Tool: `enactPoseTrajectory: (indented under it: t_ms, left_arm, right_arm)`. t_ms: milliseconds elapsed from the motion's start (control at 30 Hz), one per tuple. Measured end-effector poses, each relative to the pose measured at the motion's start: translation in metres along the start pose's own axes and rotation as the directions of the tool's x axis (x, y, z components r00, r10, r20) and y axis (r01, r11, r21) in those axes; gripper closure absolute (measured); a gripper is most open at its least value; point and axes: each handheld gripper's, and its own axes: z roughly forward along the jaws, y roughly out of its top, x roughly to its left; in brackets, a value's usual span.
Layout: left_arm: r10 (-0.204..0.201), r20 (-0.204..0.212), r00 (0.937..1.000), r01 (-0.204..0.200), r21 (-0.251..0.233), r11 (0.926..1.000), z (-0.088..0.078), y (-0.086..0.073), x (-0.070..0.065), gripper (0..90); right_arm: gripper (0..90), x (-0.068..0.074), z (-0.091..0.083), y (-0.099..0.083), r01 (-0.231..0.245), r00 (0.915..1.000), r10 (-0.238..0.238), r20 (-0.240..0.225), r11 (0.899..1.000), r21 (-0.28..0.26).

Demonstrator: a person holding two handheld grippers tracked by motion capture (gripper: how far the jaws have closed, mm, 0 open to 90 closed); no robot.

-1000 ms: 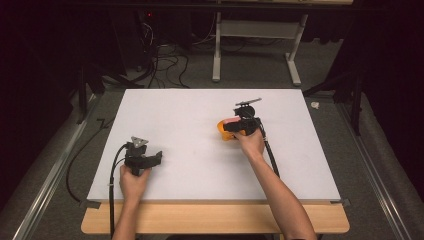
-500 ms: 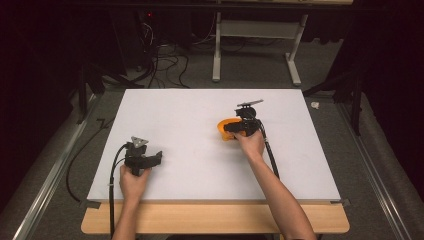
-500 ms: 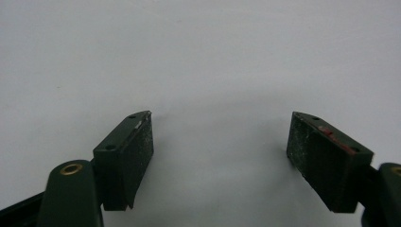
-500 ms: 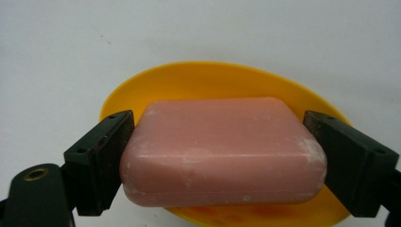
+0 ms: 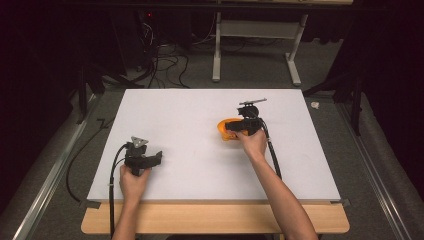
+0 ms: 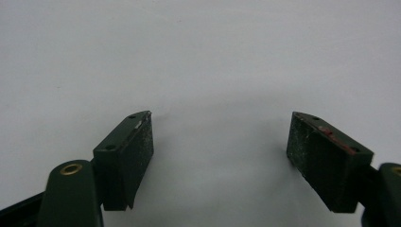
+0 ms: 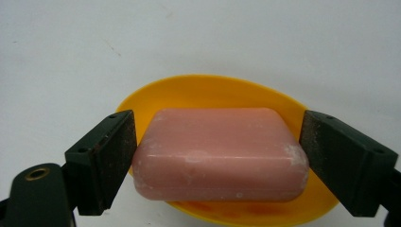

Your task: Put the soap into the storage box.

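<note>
The pink soap bar lies in the yellow dish, right of center on the tabletop, long axis spanning my right gripper. It's gripped end to end, pads touching both ends. My left gripper idles wide and empty, well apart.

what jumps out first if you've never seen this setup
The pink bar of soap in the right gripper view: it sits between the right gripper's black jaws, which touch its two ends, above a shallow yellow-orange plastic dish. In the high view that dish is the one spot of colour on the white table, right of centre. The left gripper hangs open over bare white.
</note>
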Motion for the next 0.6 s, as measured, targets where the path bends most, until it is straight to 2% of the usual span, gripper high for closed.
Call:
enactPoseTrajectory:
  t_ms: [200,367,600]
  left_arm:
    - [-0.002,0.0,1.0,0.002,-0.002,1.0,0.0,0.0,0.0,24.0]
    - [-0.002,-0.001,1.0,0.002,-0.003,1.0,0.0,0.0,0.0,24.0]
    - [-0.002,-0.001,1.0,0.002,-0.003,1.0,0.0,0.0,0.0,24.0]
  right_arm:
    - [14.5,-0.003,-0.009,0.0,0.01,0.9998,-0.01,-0.017,1.0,-0.024]
    - [14.6,-0.003,-0.018,-0.001,0.043,0.999,-0.043,-0.009,0.998,-0.039]
    - [14.6,-0.007,-0.026,-0.003,0.048,0.9988,-0.049,-0.008,0.998,-0.047]
